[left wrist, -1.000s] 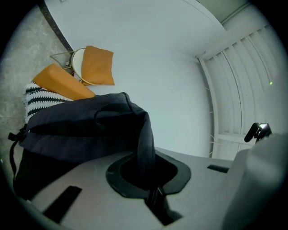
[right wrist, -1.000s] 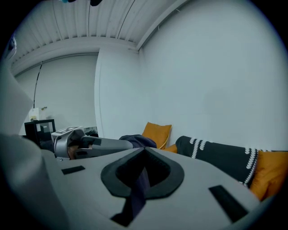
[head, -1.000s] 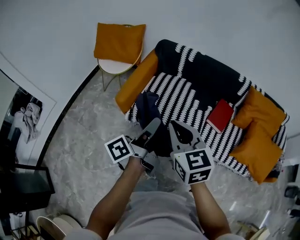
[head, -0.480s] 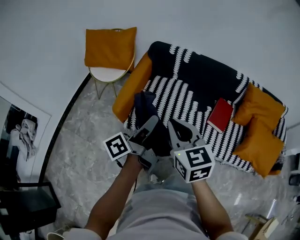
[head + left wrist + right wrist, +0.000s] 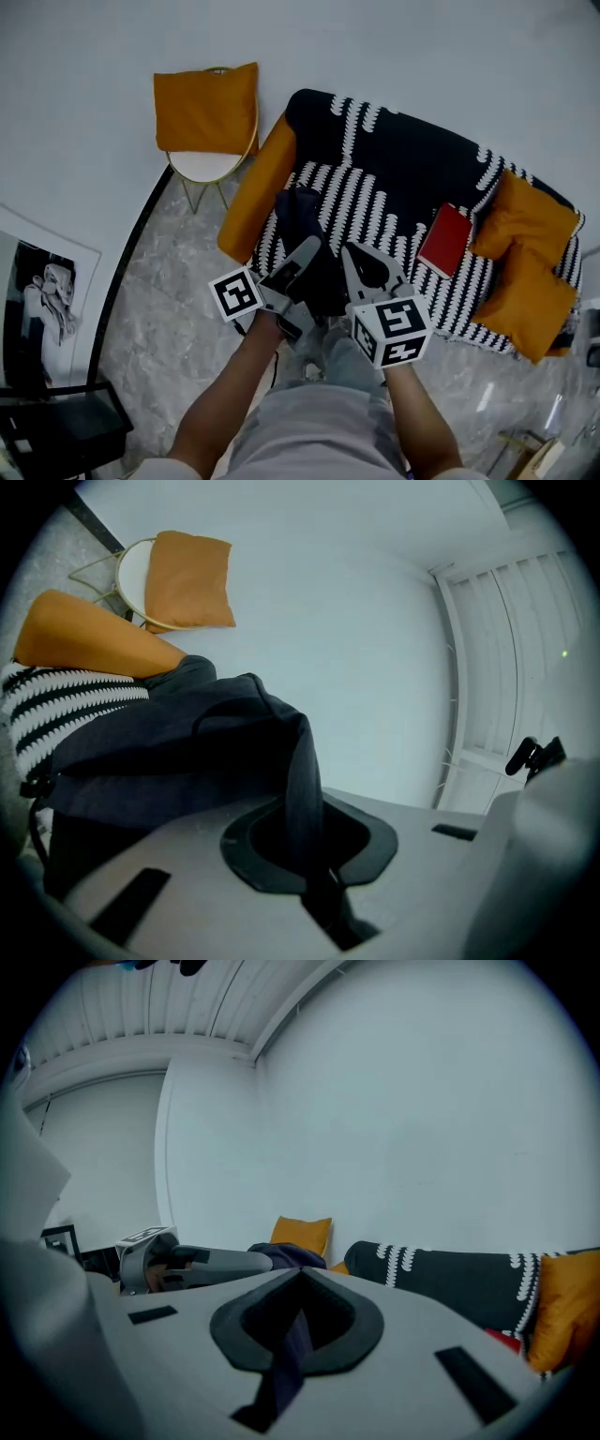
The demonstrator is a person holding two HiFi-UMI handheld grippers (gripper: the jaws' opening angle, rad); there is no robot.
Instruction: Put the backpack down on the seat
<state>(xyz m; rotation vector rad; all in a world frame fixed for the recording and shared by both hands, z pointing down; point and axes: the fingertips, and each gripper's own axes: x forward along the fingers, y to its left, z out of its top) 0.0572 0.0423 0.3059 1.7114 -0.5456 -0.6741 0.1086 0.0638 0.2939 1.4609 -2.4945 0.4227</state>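
Lower part of backpack (image 5: 296,214) hidden behind left gripper (image 5: 307,249), framed picture (image 5: 42,309) cut by left edge

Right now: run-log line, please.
phase: carry | left tongs: shut on strap | right tongs: shut on strap | backpack: over sofa seat, not released

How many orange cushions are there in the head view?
4. One cushion stands on the chair, one long cushion at the sofa's left end, two cushions at its right end. The backpack may hide more.
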